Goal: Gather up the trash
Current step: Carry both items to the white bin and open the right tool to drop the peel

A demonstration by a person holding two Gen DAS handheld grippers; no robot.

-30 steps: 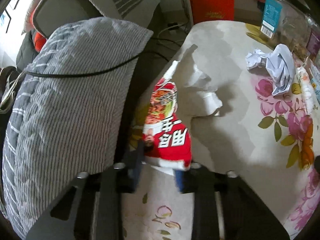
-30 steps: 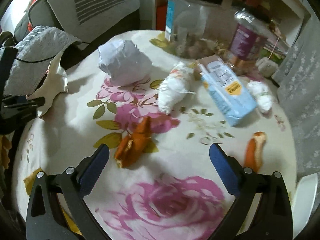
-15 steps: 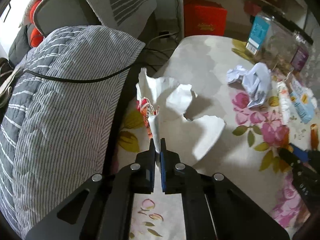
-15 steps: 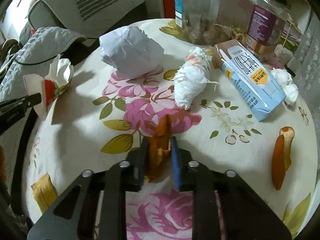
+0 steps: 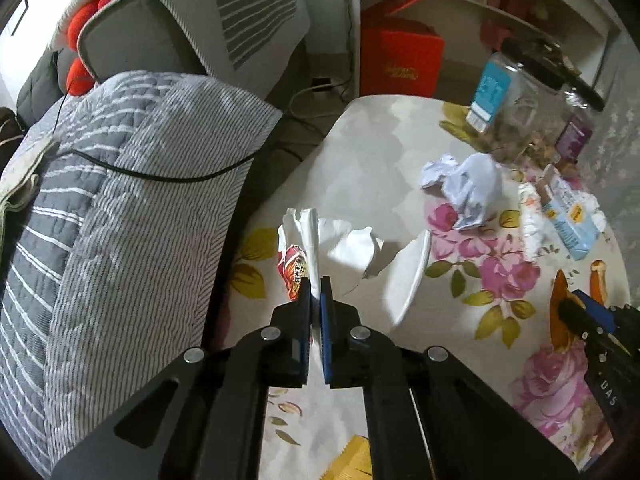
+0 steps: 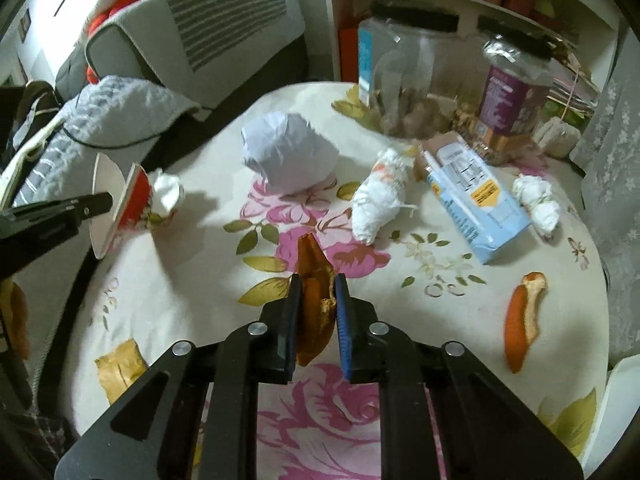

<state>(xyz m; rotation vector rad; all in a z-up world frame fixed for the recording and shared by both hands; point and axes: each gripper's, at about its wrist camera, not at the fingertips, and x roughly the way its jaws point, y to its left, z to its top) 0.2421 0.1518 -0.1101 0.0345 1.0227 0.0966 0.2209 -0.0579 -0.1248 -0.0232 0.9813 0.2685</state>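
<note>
My left gripper (image 5: 315, 286) is shut on a torn red and white paper wrapper (image 5: 316, 240) and holds it above the left edge of the floral table (image 5: 360, 152). The wrapper also shows in the right wrist view (image 6: 128, 204). My right gripper (image 6: 317, 285) is shut on an orange peel (image 6: 314, 280), lifted a little off the table; it also shows in the left wrist view (image 5: 560, 316). A second orange peel (image 6: 522, 320) lies on the table at the right.
On the table lie a crumpled white paper ball (image 6: 288, 156), a white wad (image 6: 380, 196), a blue carton (image 6: 476, 196), another white wad (image 6: 538, 198) and a yellow scrap (image 6: 120, 368). Jars (image 6: 412, 80) stand at the back. A grey striped cushion (image 5: 120, 220) is on the left.
My left gripper closed on the wrapper and lifted it. My right gripper closed on the orange peel and raised it slightly.
</note>
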